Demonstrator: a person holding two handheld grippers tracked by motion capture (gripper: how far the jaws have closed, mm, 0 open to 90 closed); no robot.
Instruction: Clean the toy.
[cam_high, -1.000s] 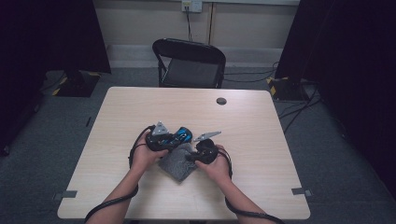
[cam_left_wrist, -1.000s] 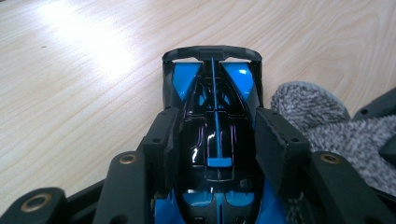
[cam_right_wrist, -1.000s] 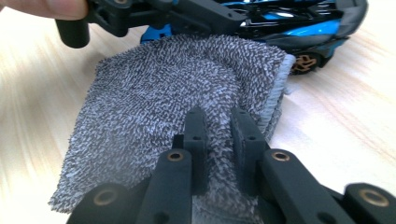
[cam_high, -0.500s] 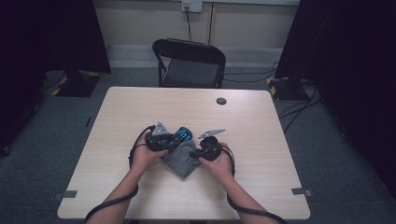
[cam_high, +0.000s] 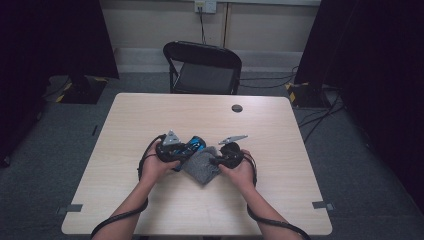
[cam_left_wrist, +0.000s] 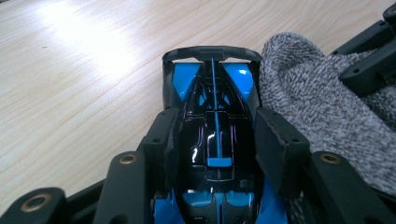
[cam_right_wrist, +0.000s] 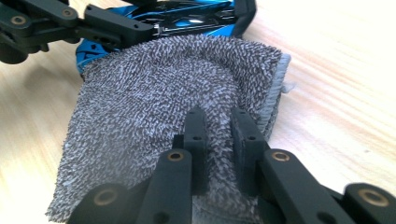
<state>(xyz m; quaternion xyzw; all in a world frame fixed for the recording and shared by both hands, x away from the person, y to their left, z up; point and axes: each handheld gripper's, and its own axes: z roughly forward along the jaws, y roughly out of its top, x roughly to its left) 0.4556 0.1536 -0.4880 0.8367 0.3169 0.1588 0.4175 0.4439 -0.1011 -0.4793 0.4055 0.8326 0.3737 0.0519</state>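
Here the left tongs are clamping the blue-and-black toy car by its flanks, jaws partway closed, steadying it just left of the worktop's centre. The right tongs are pinching a fold of the grey towel, nearly shut, pressing it against the car from its three o'clock side, seemingly to wipe the bodywork.

Pale wooden table with grey cloth, small black disc.
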